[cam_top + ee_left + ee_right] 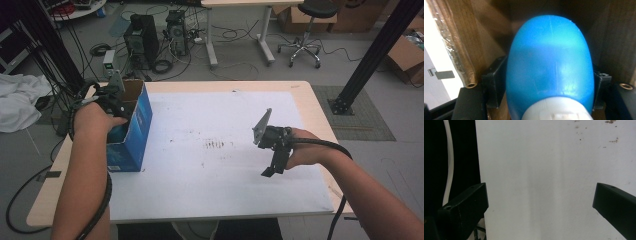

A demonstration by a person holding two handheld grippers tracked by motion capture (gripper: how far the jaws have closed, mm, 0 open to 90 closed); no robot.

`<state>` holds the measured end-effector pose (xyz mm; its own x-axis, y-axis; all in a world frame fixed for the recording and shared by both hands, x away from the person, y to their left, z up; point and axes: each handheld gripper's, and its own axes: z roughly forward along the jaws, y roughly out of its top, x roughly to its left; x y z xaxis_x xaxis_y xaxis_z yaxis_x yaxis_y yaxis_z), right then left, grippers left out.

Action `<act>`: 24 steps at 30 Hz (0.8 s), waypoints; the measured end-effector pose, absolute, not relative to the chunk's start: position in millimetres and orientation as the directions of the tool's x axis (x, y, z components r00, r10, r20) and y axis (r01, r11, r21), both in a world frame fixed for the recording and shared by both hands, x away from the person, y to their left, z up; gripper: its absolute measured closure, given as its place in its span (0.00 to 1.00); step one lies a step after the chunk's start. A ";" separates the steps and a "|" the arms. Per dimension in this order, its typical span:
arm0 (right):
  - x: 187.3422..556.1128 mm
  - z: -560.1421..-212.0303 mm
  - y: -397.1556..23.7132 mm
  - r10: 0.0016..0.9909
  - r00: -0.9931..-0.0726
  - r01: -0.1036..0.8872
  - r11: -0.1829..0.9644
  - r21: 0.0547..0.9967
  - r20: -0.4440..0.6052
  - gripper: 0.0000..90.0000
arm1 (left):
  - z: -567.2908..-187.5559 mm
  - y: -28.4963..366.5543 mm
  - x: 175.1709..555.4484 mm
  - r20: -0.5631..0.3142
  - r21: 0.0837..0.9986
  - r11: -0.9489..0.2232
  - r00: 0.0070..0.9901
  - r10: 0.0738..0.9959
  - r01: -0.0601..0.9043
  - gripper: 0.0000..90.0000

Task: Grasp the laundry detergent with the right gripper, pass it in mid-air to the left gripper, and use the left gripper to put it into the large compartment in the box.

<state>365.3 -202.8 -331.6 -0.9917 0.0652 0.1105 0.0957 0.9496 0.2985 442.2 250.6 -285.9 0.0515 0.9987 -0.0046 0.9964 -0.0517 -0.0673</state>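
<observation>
1. Where the high view applies, the left gripper [116, 107] reaches into the open blue carton [137, 125] at the table's [310, 100] left edge.
2. As the left gripper view shows, a blue bottle [549, 67] sits between the jaws inside the carton; smooth, rounded plastic (likely slippery), so grip low near the white cap [556, 112]. Pad contact cannot be told.
3. In the right gripper view, the right gripper [540, 202] stands spread and empty.

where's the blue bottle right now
The blue bottle sits inside the blue box at the table's left, between the left gripper jaws.
</observation>
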 end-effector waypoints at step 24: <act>364.5 -330.1 -201.6 0.056 -0.993 0.085 0.944 0.318 0.099 0.00 | -244.4 243.0 434.3 0.041 -0.022 -0.071 0.072 0.997 0.997 0.30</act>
<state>364.5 -201.6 -330.1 -0.9935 0.0562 0.0992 0.0851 0.9443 0.3179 434.3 243.0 -244.4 0.0717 0.9966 0.0413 0.9973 -0.0709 -0.0217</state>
